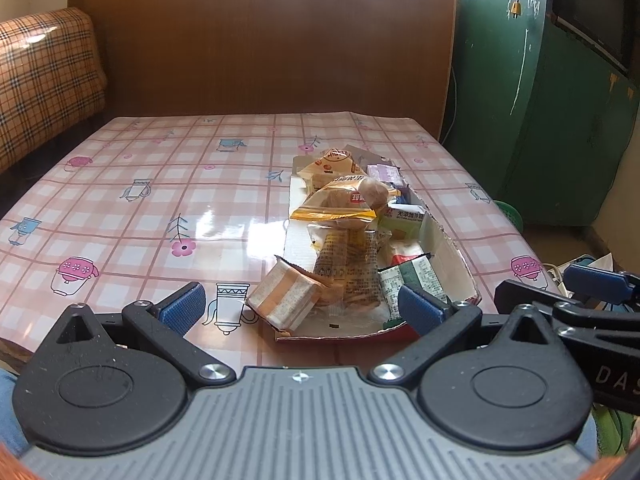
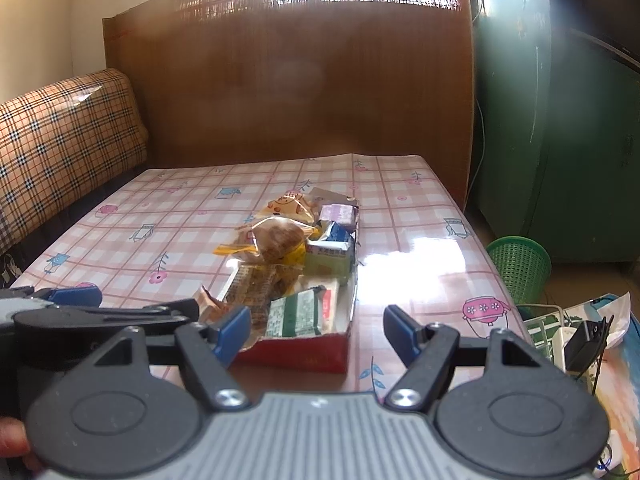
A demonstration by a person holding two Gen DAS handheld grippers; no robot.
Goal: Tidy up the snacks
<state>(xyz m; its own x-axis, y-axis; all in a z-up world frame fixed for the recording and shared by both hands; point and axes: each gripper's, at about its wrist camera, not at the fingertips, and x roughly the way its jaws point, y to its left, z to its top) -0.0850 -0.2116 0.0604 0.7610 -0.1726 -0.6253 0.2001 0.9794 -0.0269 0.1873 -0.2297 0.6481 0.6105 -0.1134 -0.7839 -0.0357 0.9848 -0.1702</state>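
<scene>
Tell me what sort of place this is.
Most likely a lived-in room of a home, a sitting or dining corner. A plaid sofa stands beside a table under a pink checked oilcloth, a cut-open box of snacks sits on it, and a green wastebasket stands on the floor.

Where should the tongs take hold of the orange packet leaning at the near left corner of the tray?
Probably across the orange packet's two flat side faces, coming from above on the tray's open left side. It sits tilted against the other snacks, its crimped end up, so the left tongs, already open nearby, suit best.
</scene>
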